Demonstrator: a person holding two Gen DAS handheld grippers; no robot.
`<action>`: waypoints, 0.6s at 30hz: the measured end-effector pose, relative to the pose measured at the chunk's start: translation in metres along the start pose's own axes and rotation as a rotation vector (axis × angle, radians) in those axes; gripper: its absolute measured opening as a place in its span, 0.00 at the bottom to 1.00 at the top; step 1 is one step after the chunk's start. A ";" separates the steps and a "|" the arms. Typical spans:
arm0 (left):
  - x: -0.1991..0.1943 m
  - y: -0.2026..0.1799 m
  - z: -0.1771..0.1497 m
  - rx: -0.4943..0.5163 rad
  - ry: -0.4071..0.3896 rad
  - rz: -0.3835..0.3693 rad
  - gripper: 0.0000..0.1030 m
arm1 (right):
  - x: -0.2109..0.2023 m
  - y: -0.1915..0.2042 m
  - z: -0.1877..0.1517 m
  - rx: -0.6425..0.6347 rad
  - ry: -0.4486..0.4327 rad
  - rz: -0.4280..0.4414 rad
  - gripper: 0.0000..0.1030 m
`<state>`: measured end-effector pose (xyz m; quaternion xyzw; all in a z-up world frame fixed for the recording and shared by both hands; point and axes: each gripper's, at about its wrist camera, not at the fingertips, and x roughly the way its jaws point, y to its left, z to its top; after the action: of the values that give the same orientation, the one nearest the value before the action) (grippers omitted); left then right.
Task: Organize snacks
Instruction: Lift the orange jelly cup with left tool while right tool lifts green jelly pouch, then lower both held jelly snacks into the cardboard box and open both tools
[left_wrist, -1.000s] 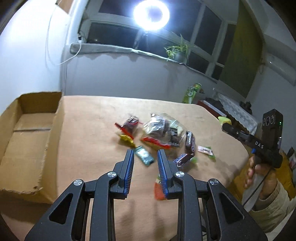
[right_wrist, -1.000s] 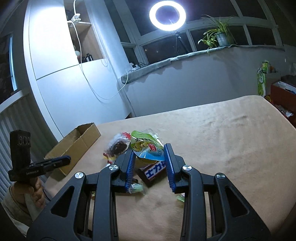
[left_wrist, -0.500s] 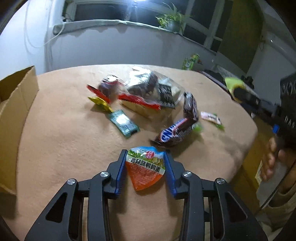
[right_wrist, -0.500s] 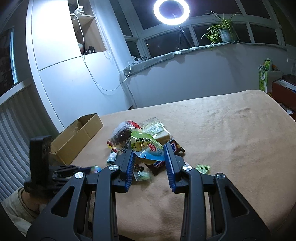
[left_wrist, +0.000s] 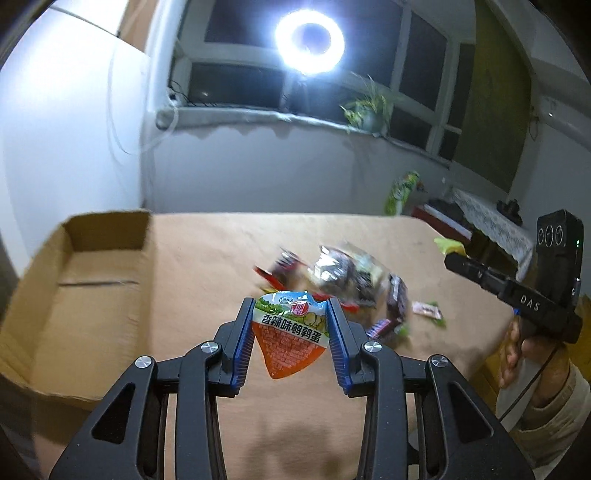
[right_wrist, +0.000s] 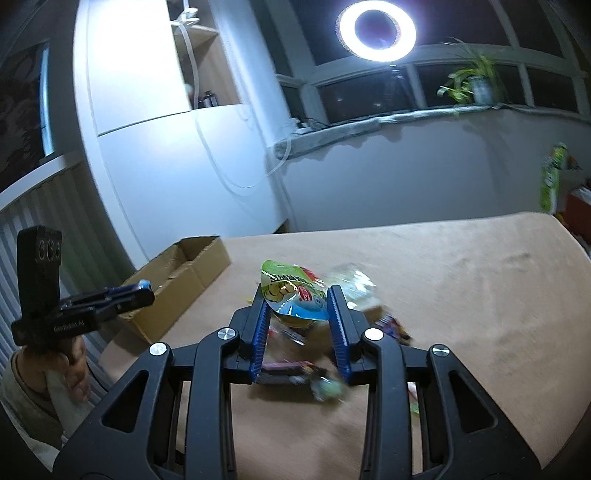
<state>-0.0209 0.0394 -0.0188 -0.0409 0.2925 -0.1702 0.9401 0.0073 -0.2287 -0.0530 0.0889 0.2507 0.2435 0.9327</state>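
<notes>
Where a tan cloth covers the table, the cardboard box sits open at its left end, its flaps up and its floor bare in the left wrist view. Right of the box, near the middle of the cloth, lies the loose heap of snacks, blurred wrappers and bars overlapping one another. The left gripper is clenched on an orange quail-egg packet, blue pads pressed to both its sides, the packet lifted above the cloth between the box and the heap. The right gripper grasps a green and silver pouch between its pads, held up above the heap, with more wrappers on the cloth beneath it. Off the right edge of the table, a small green-tipped wrapper lies apart from the heap
</notes>
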 end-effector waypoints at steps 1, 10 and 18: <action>-0.003 0.003 0.001 -0.004 -0.006 0.008 0.35 | 0.005 0.006 0.003 -0.011 0.005 0.011 0.31; -0.038 0.076 0.002 -0.109 -0.085 0.162 0.35 | 0.068 0.095 0.029 -0.122 0.043 0.187 0.31; -0.046 0.135 -0.008 -0.179 -0.097 0.264 0.35 | 0.128 0.180 0.026 -0.233 0.116 0.326 0.31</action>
<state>-0.0212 0.1822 -0.0244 -0.0940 0.2637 -0.0165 0.9599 0.0442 -0.0101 -0.0330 0.0055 0.2565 0.4234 0.8689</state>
